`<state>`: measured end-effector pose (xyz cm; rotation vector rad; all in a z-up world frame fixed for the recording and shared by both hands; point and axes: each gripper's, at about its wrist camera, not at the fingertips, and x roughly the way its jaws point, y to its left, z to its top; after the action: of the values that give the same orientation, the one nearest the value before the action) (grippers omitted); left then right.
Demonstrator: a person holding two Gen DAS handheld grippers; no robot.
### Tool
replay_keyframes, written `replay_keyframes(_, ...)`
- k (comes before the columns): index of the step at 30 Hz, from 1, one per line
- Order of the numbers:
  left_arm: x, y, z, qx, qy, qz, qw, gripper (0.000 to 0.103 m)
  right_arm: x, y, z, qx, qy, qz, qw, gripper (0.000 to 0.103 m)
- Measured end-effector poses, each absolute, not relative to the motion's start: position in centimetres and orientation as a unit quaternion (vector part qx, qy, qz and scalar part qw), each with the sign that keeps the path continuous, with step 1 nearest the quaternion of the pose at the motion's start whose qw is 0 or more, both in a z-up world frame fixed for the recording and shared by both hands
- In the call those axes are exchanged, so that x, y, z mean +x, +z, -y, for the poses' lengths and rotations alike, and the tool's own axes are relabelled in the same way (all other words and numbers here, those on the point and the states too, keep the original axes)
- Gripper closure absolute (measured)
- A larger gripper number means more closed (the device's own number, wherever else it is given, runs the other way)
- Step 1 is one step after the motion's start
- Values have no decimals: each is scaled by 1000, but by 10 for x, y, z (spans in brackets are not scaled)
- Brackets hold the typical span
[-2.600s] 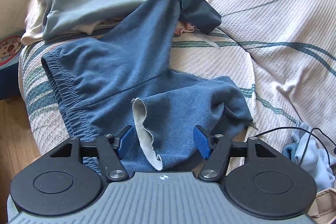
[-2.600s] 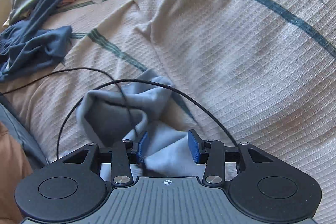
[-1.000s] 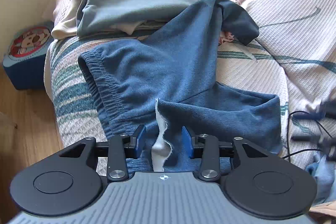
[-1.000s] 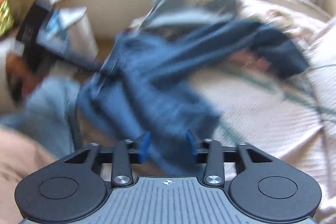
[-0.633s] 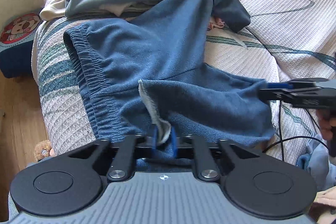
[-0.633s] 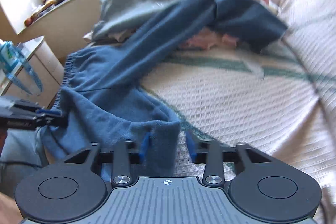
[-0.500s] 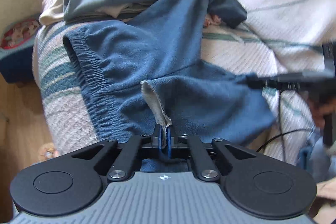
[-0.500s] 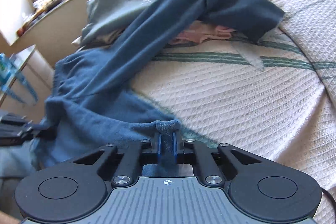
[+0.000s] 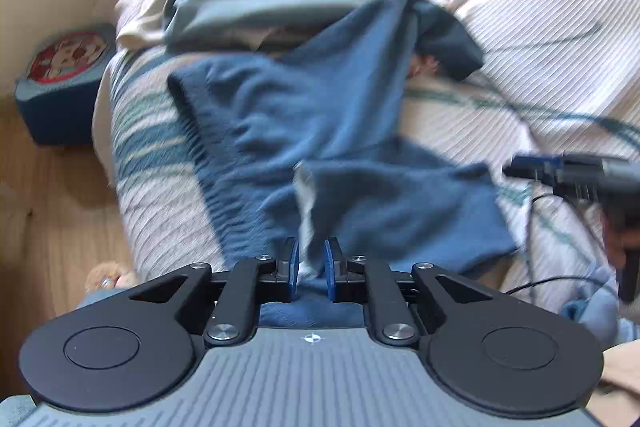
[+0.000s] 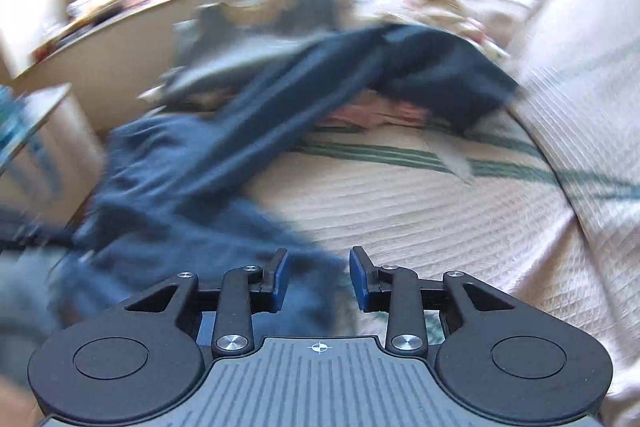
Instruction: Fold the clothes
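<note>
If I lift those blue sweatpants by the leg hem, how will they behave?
The blue sweatpants look soft and floppy: they lie in folds and drape over the bed, so they will likely sag and trail. The thick fleecy fabric suggests some weight, so the far leg may drag. The left tongs straddle a thin hem edge, which could slip from a loose pinch.
</note>
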<state>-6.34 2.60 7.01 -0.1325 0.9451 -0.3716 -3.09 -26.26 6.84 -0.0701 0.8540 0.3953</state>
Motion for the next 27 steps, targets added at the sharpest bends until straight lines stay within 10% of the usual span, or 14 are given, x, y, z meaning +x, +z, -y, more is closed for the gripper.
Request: replay_keyframes(27, -34, 42, -10, -64, -147, -480, 862, 85, -44, 22, 239, -54, 211, -490, 844, 78)
